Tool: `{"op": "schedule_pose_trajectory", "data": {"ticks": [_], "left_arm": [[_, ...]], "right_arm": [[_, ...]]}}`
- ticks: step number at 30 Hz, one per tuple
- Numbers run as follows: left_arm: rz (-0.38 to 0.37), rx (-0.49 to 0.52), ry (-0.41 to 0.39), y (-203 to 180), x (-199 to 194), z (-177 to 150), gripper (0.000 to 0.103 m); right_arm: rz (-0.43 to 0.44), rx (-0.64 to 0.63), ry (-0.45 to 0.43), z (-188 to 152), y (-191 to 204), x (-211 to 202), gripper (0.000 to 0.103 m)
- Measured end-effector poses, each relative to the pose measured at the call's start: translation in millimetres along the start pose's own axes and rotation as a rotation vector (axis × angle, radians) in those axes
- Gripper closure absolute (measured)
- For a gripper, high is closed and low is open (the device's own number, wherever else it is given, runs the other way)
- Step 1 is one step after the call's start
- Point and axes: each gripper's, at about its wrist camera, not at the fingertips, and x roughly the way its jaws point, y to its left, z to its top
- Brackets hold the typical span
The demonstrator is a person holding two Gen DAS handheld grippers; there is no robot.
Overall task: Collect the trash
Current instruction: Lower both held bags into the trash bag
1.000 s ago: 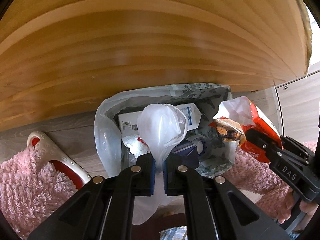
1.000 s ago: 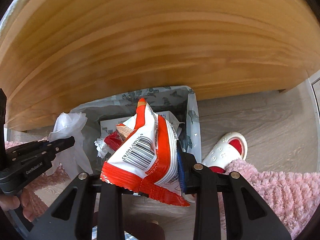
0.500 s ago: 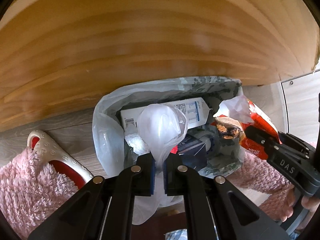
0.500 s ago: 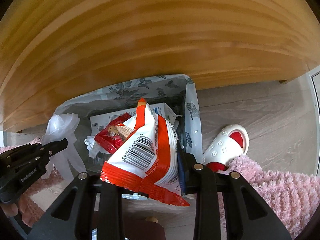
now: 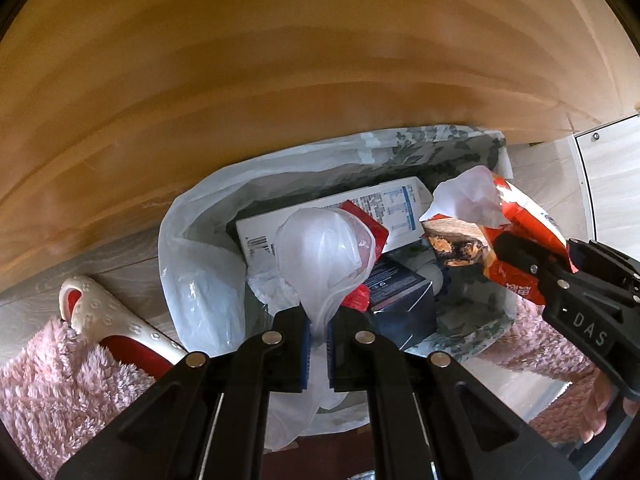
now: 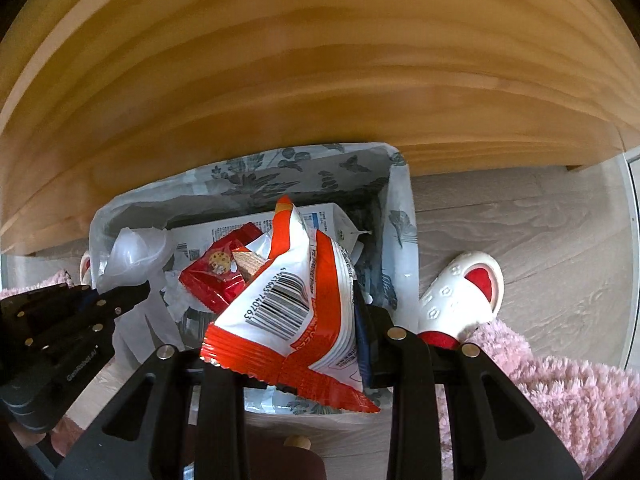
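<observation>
A lined trash bin (image 5: 472, 148) with a leaf pattern stands on the floor below a wooden board; it also shows in the right wrist view (image 6: 400, 216). Inside lie a white carton (image 5: 340, 216), a dark blue box (image 5: 400, 288) and a red cookie wrapper (image 6: 216, 280). My left gripper (image 5: 318, 328) is shut on a crumpled clear plastic bag (image 5: 324, 256), held over the bin's near side. My right gripper (image 6: 288, 344) is shut on a red and white snack bag (image 6: 296, 304), over the bin's right part; it shows at the right of the left wrist view (image 5: 516, 216).
A wooden board (image 5: 280, 60) overhangs the bin close above. A white and red slipper (image 5: 108, 332) lies left of the bin and another (image 6: 464, 292) right of it. Pink fluffy rug (image 6: 540, 384) covers the near floor on both sides.
Both grippers have moved closer over the bin with their loads still held. The bin fills more of each view.
</observation>
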Motion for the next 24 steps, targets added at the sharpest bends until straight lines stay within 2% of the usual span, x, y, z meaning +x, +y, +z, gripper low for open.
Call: {"op": "schedule_pose_trajectory", "data": {"ticks": [8, 21, 24], "left_arm": [[0.008, 0.008, 0.017, 2.2, 5.7, -0.4, 0.100], [0.045, 0.051, 0.062, 2.9, 41.9, -1.6, 0.100], [0.056, 0.070, 0.072, 0.3, 50.1, -2.1, 0.100]], "right_arm": [[-0.025, -0.062, 0.007, 1.0, 10.9, 12.7, 0.073], [-0.062, -0.109, 0.051, 0.4, 15.9, 50.3, 0.073], [-0.098, -0.140, 0.055, -2.9, 18.8, 54.5, 0.073]]}}
